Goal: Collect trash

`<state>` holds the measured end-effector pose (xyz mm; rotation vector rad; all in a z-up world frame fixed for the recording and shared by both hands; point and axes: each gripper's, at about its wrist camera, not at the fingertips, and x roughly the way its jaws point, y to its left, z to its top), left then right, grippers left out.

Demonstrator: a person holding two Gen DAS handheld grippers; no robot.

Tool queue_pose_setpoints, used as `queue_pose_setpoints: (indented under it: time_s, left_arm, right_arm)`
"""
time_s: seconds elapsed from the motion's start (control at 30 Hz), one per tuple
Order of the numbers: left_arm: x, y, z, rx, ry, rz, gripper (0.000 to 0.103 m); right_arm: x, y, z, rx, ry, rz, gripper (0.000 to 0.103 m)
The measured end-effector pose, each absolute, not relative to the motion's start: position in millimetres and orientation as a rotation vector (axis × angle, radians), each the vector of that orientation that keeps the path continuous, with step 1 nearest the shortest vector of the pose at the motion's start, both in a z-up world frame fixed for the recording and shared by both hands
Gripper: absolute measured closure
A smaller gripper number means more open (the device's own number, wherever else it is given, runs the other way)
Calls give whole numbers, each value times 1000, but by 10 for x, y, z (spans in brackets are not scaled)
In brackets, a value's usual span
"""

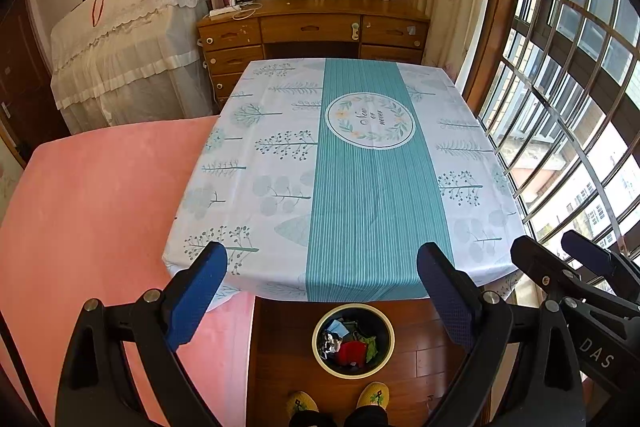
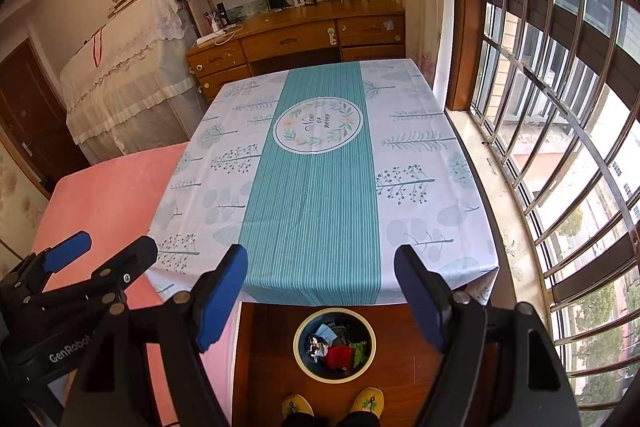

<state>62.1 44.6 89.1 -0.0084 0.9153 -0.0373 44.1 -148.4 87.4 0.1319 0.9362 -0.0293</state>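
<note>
A round bin with a cream rim stands on the wood floor below the table's near edge; it also shows in the right wrist view. Inside lie several scraps: red, green, blue and crumpled silver pieces. The table wears a white and teal cloth and carries nothing. My left gripper is open and empty, held above the near edge. My right gripper is open and empty beside it, and it shows at the right of the left wrist view.
A pink bed lies left of the table. A wooden desk with shelves stands behind it. A barred window runs along the right. Two yellow slippers stand near the bin.
</note>
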Motion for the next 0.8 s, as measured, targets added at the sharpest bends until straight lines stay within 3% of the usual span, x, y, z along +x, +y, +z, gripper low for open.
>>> queue_pose_setpoints:
  time_s: [0.8]
  left_arm:
    - [570, 431, 892, -26, 920, -26, 9]
  right_arm:
    - [446, -1433, 888, 136, 942, -15, 27]
